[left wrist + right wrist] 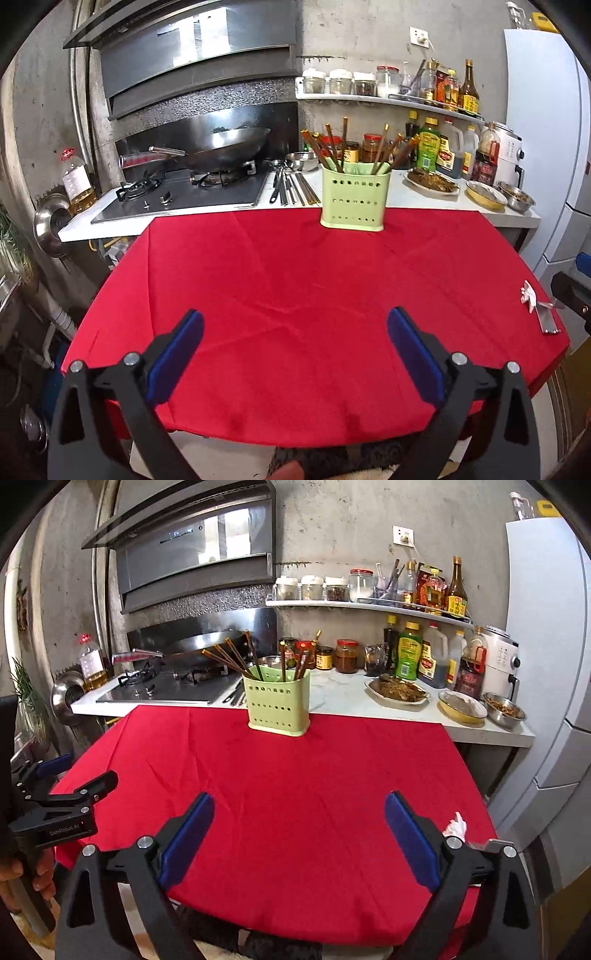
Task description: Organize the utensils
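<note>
A pale green perforated utensil holder (352,201) stands at the far edge of the red tablecloth (295,295), holding several brown chopsticks (332,147). It also shows in the right wrist view (277,705) with its chopsticks (229,659). More metal utensils (291,186) lie on the counter behind it, left of the holder. My left gripper (295,354) is open and empty above the near part of the cloth. My right gripper (299,834) is open and empty too. The left gripper's body shows at the left of the right wrist view (55,812).
A white scrap and a metal piece (543,310) lie at the table's right edge. Behind the table runs a counter with a gas stove (184,192), a wok (221,147), food dishes (432,181), bottles and jars. A white fridge (546,147) stands right.
</note>
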Tool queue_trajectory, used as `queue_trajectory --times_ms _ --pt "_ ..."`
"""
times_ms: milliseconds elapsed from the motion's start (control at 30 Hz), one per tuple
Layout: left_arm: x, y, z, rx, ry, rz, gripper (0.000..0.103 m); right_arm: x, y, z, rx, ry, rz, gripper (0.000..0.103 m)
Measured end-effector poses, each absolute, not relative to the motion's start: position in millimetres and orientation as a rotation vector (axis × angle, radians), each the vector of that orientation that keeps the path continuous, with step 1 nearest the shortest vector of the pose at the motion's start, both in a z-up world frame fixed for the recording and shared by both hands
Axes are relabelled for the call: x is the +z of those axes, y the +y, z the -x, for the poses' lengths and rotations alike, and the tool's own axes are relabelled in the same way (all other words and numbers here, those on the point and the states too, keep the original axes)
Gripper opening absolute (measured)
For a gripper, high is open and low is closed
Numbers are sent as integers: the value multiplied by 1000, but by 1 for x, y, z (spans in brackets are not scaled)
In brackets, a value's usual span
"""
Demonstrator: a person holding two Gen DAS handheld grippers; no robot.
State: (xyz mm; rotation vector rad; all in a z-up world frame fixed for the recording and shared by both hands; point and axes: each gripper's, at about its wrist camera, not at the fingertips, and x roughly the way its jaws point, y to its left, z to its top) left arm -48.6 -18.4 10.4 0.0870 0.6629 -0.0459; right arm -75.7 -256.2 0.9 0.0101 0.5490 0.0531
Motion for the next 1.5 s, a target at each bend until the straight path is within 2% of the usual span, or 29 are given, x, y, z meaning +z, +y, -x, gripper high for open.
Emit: queue_trajectory --times_ms 1500 --pt "19 -16 42 -29 645 -92 97 -3 -272 67 -7 569 -33 95"
